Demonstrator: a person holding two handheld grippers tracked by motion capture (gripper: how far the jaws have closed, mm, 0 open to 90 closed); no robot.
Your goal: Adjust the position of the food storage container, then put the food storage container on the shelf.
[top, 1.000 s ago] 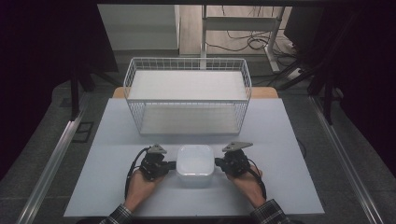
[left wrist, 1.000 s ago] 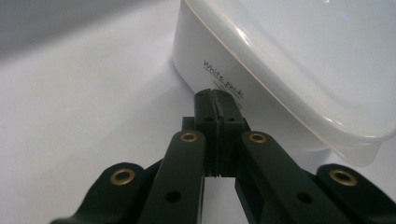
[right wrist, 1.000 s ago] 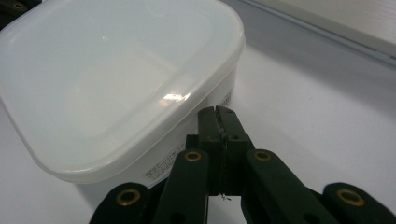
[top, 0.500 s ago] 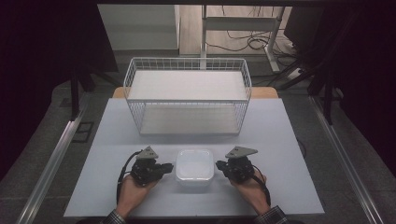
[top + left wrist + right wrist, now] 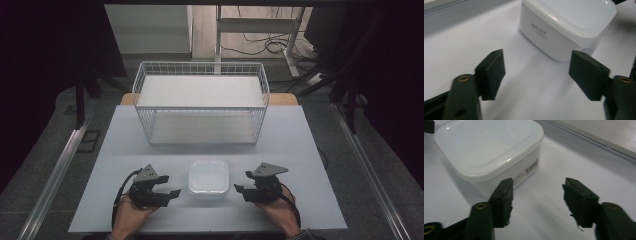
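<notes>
A white lidded plastic container (image 5: 208, 178) sits on the white table near its front edge. It has small print on one side (image 5: 564, 27) and a barcode label on another (image 5: 499, 152). My left gripper (image 5: 169, 189) is just left of it, open, with nothing between its jaws (image 5: 537, 72). My right gripper (image 5: 241, 190) is just right of it, also open and empty (image 5: 537, 197). Both stand apart from the container, low over the table.
A white wire basket (image 5: 201, 102) stands behind the container at the table's middle back. The table's edges (image 5: 330, 220) run close at front and sides. Metal rails (image 5: 55, 170) flank the table on the floor.
Both grippers have drawn back from the container's sides toward the front edge and now sit apart from it. The container has stayed in place.
</notes>
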